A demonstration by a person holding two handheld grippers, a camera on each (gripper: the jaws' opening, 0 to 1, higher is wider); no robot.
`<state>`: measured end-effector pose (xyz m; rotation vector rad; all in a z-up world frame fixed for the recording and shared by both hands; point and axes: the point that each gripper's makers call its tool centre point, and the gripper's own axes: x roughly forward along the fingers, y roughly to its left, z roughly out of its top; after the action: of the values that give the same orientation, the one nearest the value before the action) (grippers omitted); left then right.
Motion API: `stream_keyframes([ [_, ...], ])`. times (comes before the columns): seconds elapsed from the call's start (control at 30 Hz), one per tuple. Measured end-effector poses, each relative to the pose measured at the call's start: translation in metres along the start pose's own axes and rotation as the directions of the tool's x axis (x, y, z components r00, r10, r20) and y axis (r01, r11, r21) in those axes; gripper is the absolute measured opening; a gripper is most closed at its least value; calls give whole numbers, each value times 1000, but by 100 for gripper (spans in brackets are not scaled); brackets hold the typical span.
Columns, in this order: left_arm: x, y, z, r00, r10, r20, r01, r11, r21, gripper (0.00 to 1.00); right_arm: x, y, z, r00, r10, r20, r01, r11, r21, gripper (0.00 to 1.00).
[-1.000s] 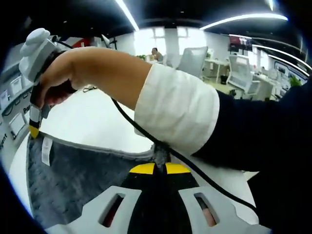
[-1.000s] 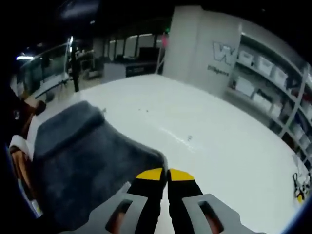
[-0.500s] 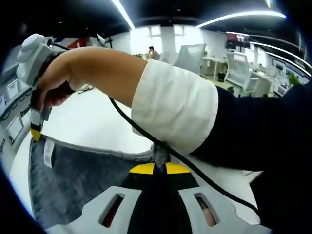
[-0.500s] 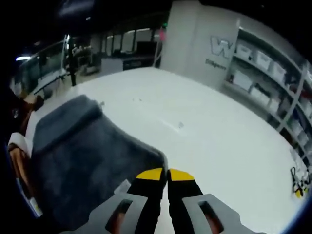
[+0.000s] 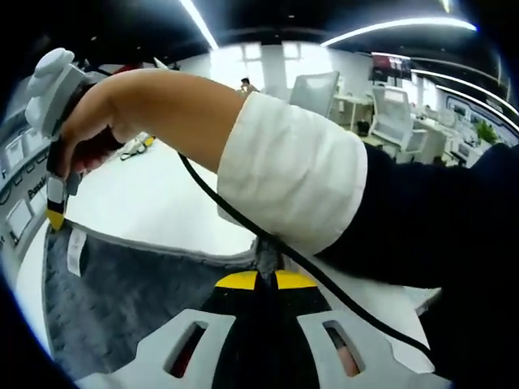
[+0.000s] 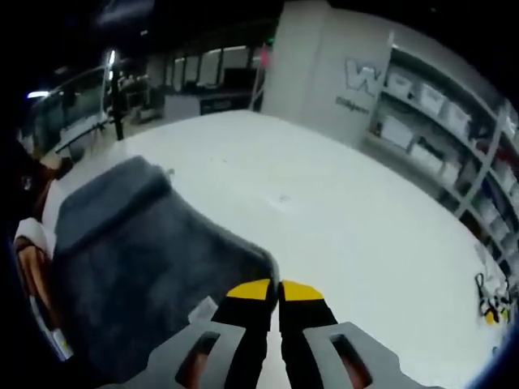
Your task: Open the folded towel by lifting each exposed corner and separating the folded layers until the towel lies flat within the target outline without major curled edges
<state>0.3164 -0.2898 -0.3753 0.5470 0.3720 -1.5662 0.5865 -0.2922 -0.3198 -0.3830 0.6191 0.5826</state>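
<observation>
The dark grey towel (image 5: 122,300) hangs spread between both grippers over the white table (image 5: 162,203). My left gripper (image 5: 266,279) is shut on the towel's near corner (image 5: 266,258), its yellow-tipped jaws pressed together. In the left gripper view the right gripper (image 5: 55,212) stands at the far left in a person's hand, pinching the towel's other corner beside a white label (image 5: 76,250). In the right gripper view my right gripper (image 6: 274,290) is shut on the towel (image 6: 138,259), which sags away to the left with a rounded fold at its far end.
A sleeved arm (image 5: 324,186) and a black cable (image 5: 243,227) cross the left gripper view. Shelves with bins (image 6: 438,130) line the wall right of the table (image 6: 349,227). A small yellow and black item (image 6: 491,308) lies near the table's right edge. Office chairs (image 5: 389,113) stand beyond.
Both views have shifted slightly with the hands. The towel stays held at both corners, and its spread looks about the same.
</observation>
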Motion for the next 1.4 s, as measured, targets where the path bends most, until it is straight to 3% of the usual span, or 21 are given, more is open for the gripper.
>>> stream_keyframes([
  [0.2, 13, -1, 5, 1000, 7, -9, -6, 1000, 22, 5, -4, -22, -6, 1000, -10, -4, 10, 1000, 8, 0],
  [0.5, 32, 1, 7, 1000, 13, -27, -12, 1000, 22, 5, -3, -32, -28, 999, -12, -42, 11, 1000, -29, 0],
  [0.67, 44, 3, 6, 998, 39, -49, -36, 997, 63, 5, 2, -36, -35, 998, -8, -62, 6, 1000, -28, 0],
  [0.8, 54, 7, 5, 996, 59, -66, -54, 996, 77, 5, 6, -38, -43, 994, -22, -109, 6, 990, -141, 0],
  [0.97, 64, 13, 7, 994, 80, -73, -73, 994, 83, 5, 13, -34, -42, 992, -27, -121, 11, 990, -138, 0],
  [1.07, 68, 19, 9, 993, 95, -70, -91, 994, 64, 5, 13, -35, -37, 993, -55, -101, 51, 998, -41, 0],
  [1.4, 79, 20, 12, 992, 114, -60, -111, 992, 57, 5, 6, -39, -46, 986, -95, -135, 89, 995, -50, 0],
])
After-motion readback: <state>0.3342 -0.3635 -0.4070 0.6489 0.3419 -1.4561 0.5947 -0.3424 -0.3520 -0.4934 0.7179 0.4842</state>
